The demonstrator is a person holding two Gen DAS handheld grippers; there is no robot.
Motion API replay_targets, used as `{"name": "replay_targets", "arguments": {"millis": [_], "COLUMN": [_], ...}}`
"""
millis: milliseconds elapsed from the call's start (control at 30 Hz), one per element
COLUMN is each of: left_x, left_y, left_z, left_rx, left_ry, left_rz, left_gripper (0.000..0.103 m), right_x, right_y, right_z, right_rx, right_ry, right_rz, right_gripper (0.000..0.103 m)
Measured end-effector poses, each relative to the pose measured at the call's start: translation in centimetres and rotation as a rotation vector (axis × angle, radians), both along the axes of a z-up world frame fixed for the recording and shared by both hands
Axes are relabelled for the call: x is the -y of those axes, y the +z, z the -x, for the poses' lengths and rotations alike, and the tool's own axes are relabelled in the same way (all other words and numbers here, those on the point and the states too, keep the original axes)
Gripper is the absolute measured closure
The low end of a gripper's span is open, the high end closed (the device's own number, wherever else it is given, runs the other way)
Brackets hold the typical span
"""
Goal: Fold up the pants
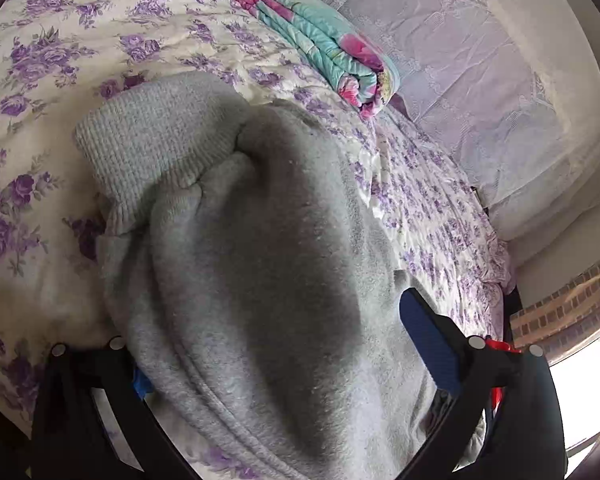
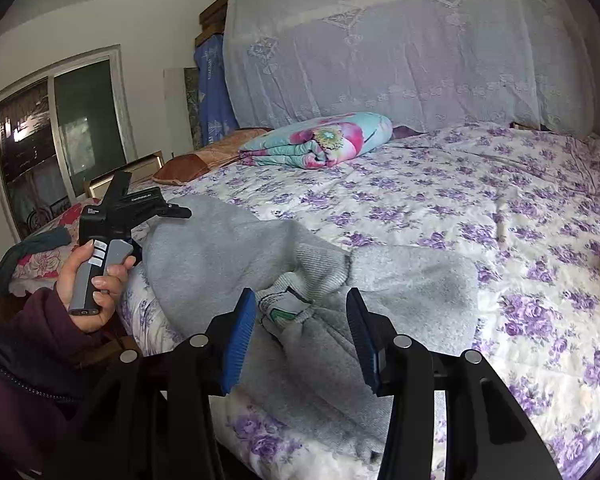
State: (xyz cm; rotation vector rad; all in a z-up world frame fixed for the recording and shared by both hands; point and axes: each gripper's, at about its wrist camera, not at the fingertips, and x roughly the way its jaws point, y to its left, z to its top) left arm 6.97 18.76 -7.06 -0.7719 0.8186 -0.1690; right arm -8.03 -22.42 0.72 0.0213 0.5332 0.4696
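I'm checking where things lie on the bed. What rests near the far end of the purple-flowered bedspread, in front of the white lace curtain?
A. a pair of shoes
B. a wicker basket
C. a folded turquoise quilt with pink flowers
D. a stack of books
C: the folded turquoise quilt with pink flowers lies on the purple-flowered bedspread before the white lace curtain, beyond the grey fleece pants.

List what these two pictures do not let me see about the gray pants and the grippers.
- Left wrist view: gray pants drape over the left gripper, hiding one finger; grip cannot be told.
- Right wrist view: right gripper open above the pants; the bottom edge cuts off their near part.
- Printed label: too small to read.
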Motion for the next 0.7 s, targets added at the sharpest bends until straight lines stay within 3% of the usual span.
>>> {"name": "replay_targets", "arguments": {"millis": [67,100,133,200,233,333,467,533,600,633,700], "left_x": [-0.3,0.1,1.1,4.7,6.7,12.8,23.3,28.4,32.0,32.6,31.2], "left_y": [0.5,1.2,2.2,5.1,6.6,11.3,15.6,14.6,11.2,9.4,7.8], "left_z": [0.9,1.2,1.7,3.6,4.5,7.0,10.0,10.7,10.1,9.5,8.4], "left_rx": [0.037,0.040,0.061,0.161,0.222,0.383,0.561,0.558,0.460,0.395,0.306], "left_ry": [0.034,0.046,0.057,0.063,0.030,-0.125,-0.460,-0.644,-0.808,-0.852,-0.856], "left_rz": [-0.002,-0.075,-0.183,-0.415,-0.481,-0.581,-0.674,-0.681,-0.696,-0.702,-0.620], "left_gripper": [0.031,0.058,0.063,0.067,0.067,0.073,0.075,0.073,0.073,0.073,0.073], "right_x": [1.0,1.6,2.2,3.5,4.2,6.8,10.8,12.1,12.8,12.9,12.4], "right_y": [0.0,0.0,0.0,0.3,0.5,1.5,3.1,3.2,2.4,1.9,1.1], "right_z": [0.4,0.6,0.8,1.2,1.3,1.6,2.0,1.8,1.3,1.0,0.8], "right_rx": [-0.005,-0.002,0.004,0.014,0.024,0.060,0.090,0.057,0.011,-0.015,-0.054], "right_ry": [-0.033,-0.047,-0.063,-0.101,-0.123,-0.207,-0.315,-0.322,-0.311,-0.299,-0.237], "right_rz": [-0.018,-0.024,-0.027,-0.030,-0.031,-0.039,-0.086,-0.128,-0.171,-0.194,-0.239], "right_gripper": [0.056,0.056,0.056,0.056,0.056,0.056,0.055,0.052,0.043,0.041,0.033]}}
